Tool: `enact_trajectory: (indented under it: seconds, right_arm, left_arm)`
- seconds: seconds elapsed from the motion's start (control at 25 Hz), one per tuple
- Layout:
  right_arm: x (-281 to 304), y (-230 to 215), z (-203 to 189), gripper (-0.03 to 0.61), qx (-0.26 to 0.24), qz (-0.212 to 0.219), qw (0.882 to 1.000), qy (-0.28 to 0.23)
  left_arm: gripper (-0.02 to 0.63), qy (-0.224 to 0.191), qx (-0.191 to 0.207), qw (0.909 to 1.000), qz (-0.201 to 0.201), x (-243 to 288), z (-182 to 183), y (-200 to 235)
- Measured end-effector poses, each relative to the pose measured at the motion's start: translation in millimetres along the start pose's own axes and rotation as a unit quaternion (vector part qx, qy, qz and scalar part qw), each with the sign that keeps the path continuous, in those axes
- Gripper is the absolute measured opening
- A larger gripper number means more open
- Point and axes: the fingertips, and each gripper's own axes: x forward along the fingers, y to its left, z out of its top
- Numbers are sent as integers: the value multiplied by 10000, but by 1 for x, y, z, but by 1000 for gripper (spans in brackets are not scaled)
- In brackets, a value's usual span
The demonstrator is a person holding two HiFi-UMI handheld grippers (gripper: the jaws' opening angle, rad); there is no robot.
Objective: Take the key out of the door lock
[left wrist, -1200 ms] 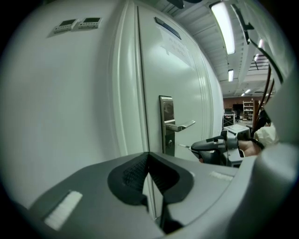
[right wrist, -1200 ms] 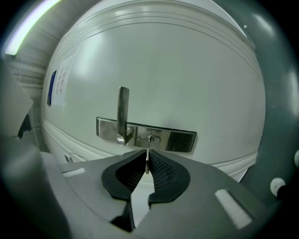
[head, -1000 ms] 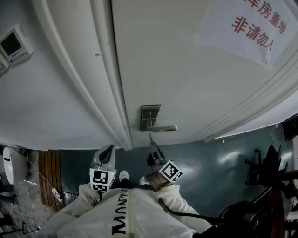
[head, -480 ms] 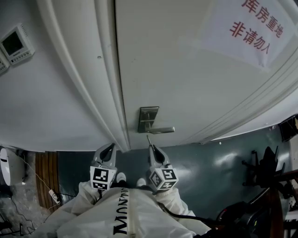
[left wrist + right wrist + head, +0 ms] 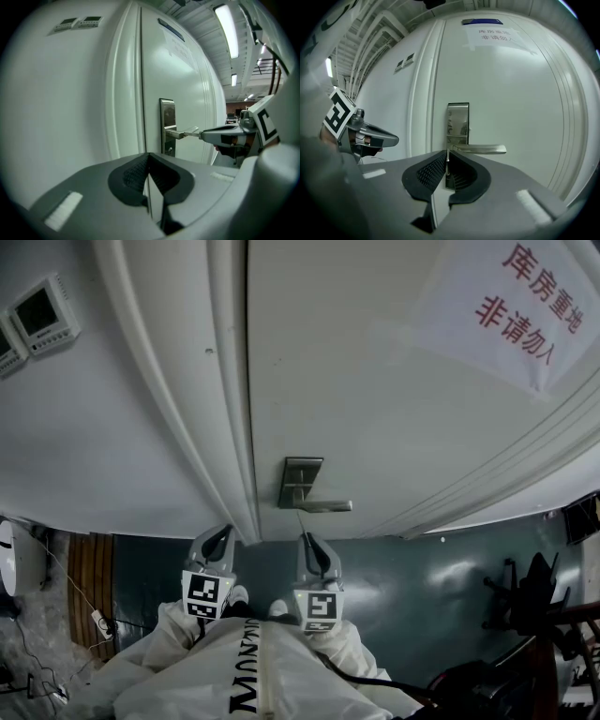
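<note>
A brushed-metal lock plate (image 5: 302, 480) with a lever handle (image 5: 324, 506) sits on the white door. My right gripper (image 5: 305, 538) is just below the handle, shut on a thin key (image 5: 300, 519) that sticks out towards the door without touching the lock. In the right gripper view the key (image 5: 447, 158) shows edge-on between the pads, in front of the lock plate (image 5: 458, 122) and handle (image 5: 482, 149). My left gripper (image 5: 221, 536) hangs beside the door frame, shut with nothing in it. From the left gripper view (image 5: 149, 157) the keyhole (image 5: 170, 150) is bare under the handle.
The door frame moulding (image 5: 202, 399) runs left of the lock. Two wall control panels (image 5: 42, 310) are at the upper left. A paper sign with red characters (image 5: 525, 306) hangs on the door. Dark furniture (image 5: 534, 615) stands on the green floor at lower right.
My right gripper has rolled so that its marker cube now faces squarely up, and it has risen closer to the handle with the key. The left gripper has kept still.
</note>
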Motion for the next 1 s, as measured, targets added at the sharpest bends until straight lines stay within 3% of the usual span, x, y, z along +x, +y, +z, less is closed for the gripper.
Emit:
enact_trajectory:
  seconds: [0.44, 0.8, 1.0]
  right_arm:
    - [-20, -8, 2, 23, 50, 267, 9995, -145]
    - [-47, 1, 18, 23, -81, 65, 9993, -351]
    - [-67, 29, 25, 23, -165, -115, 9990, -401]
  left_arm:
    - [0, 85, 3, 9987, 499, -24, -2, -17]
    - [0, -246, 140, 9991, 323, -42, 10, -25]
    - [0, -414, 130, 9990, 132, -68, 8, -26]
